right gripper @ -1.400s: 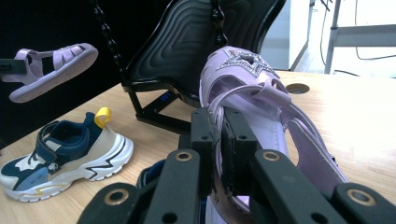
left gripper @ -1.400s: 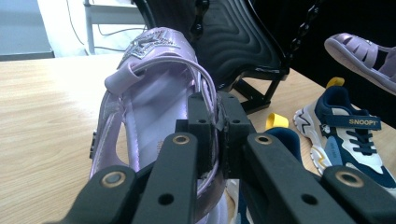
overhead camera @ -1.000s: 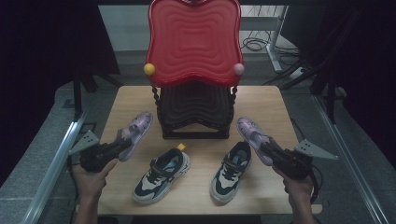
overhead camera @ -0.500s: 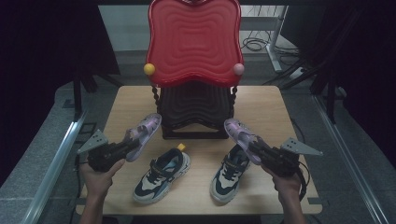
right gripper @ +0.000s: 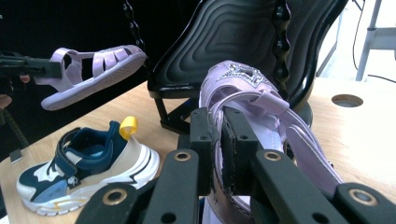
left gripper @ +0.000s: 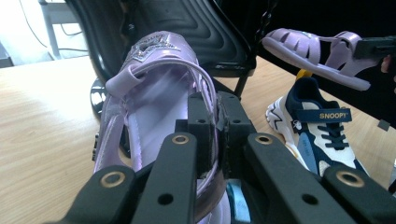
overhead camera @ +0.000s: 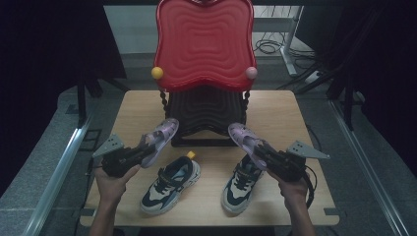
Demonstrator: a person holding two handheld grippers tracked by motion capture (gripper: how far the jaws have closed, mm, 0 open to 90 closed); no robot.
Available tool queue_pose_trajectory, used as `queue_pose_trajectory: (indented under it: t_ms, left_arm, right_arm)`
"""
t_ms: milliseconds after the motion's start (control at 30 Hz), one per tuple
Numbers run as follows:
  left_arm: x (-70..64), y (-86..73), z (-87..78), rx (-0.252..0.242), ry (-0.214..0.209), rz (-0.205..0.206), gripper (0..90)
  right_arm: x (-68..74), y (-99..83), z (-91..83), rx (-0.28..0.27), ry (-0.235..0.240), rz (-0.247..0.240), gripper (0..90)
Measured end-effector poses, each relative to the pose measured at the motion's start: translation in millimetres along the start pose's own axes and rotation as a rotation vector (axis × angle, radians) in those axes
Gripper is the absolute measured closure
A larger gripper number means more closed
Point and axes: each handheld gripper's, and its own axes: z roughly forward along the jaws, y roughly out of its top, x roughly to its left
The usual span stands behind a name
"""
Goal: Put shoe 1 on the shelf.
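A person stood at a wooden table (overhead camera: 295, 105), the left gripper (overhead camera: 129, 156) clamped on the side of one purple sandal (overhead camera: 161, 140) and the right gripper (overhead camera: 272, 158) clamped on the other sandal (overhead camera: 243, 137). Both sandals hung in the air above two navy-and-white sneakers (overhead camera: 169, 184), toes pointed at a black-and-red shoe rack (overhead camera: 205, 105).
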Motion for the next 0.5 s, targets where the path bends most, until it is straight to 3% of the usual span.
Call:
queue_pose_trajectory:
  t_ms: [500]
  left_arm:
    - [-10.1,25.0,25.9,0.013,-0.040,0.067,85.1]
  right_arm:
    - [9.4,16.7,27.1,-0.024,0.017,0.004,83.8]
